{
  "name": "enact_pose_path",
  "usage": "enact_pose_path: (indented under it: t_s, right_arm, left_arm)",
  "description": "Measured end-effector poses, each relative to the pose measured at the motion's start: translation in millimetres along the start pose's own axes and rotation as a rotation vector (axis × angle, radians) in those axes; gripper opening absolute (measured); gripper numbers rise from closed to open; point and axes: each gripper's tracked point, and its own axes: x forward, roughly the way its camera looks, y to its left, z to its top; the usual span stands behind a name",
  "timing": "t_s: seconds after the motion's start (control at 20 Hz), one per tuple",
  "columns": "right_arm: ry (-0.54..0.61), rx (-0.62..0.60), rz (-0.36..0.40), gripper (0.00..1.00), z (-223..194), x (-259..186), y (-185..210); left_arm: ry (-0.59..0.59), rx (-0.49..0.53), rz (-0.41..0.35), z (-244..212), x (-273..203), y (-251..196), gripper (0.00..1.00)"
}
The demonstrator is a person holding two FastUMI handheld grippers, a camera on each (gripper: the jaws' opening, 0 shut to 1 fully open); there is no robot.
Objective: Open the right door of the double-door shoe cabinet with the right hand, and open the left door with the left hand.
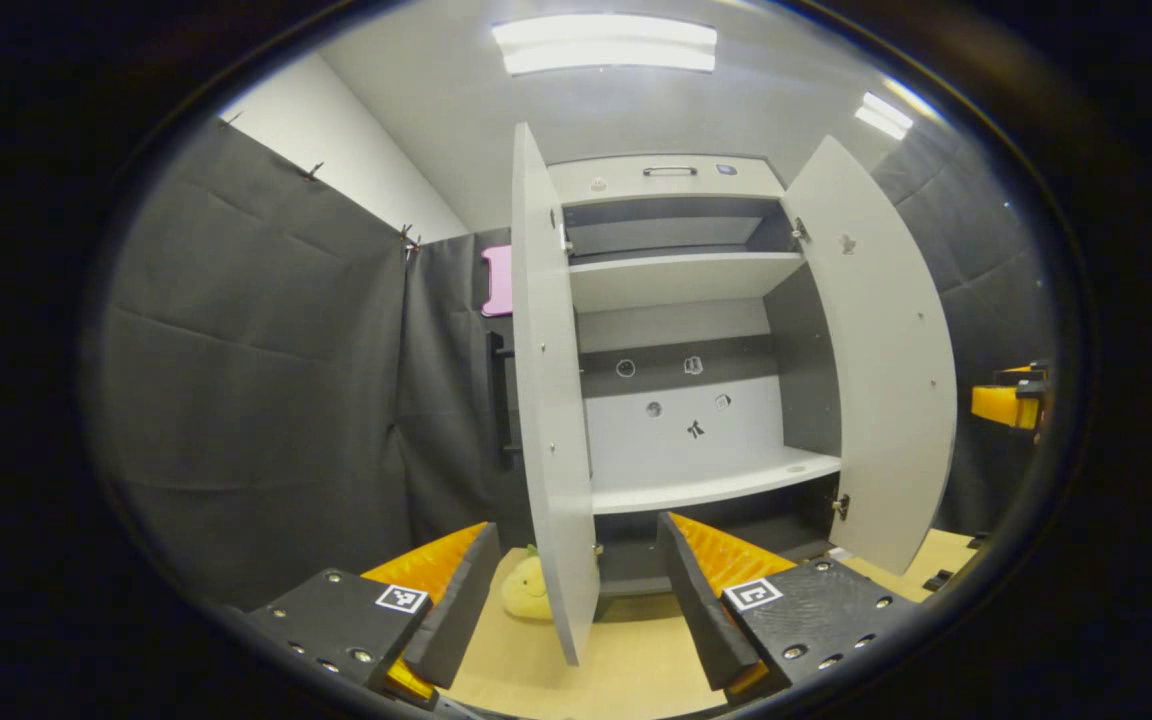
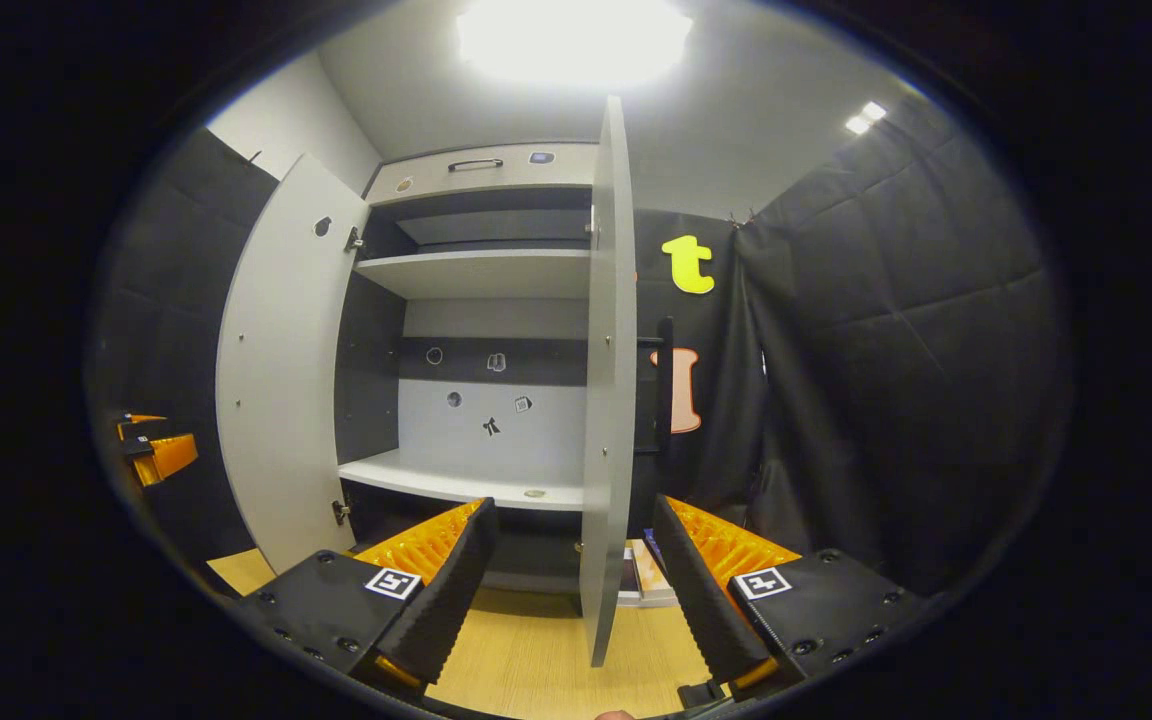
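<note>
The shoe cabinet point(image 1: 681, 180) stands ahead with both doors swung out, baring its pale shelves point(image 1: 706, 490). In the left gripper view the left door point(image 1: 546, 400) is seen edge-on, its black bar handle point(image 1: 501, 400) on the outer face. My left gripper point(image 1: 576, 590) is open, its fingers on either side of the door's lower edge without touching it. The right door point(image 1: 876, 370) hangs open beyond. In the right gripper view the right door point(image 2: 608, 400) is edge-on, with its handle point(image 2: 664, 385) beside it. My right gripper point(image 2: 571, 580) is open around that door's lower edge.
A yellow plush toy point(image 1: 526, 590) lies on the wooden floor point(image 1: 636, 660) behind the left door. Flat boxes point(image 2: 641, 575) sit on the floor by the right door. Black cloth walls close in on both sides. Each gripper is visible far off in the other's view, the right gripper point(image 1: 1011, 400) and the left gripper point(image 2: 151, 450).
</note>
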Motion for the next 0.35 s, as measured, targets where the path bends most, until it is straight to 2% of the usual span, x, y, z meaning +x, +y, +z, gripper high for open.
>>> enact_pose_path:
  t_s: [0.35]
  right_arm:
    - [-0.019,-0.018,-0.01,0.96,4.5,-3.7,-3.4]
  left_arm:
    - [-0.022,-0.001,-0.018,4.6,3.2,-9.0,0.92]
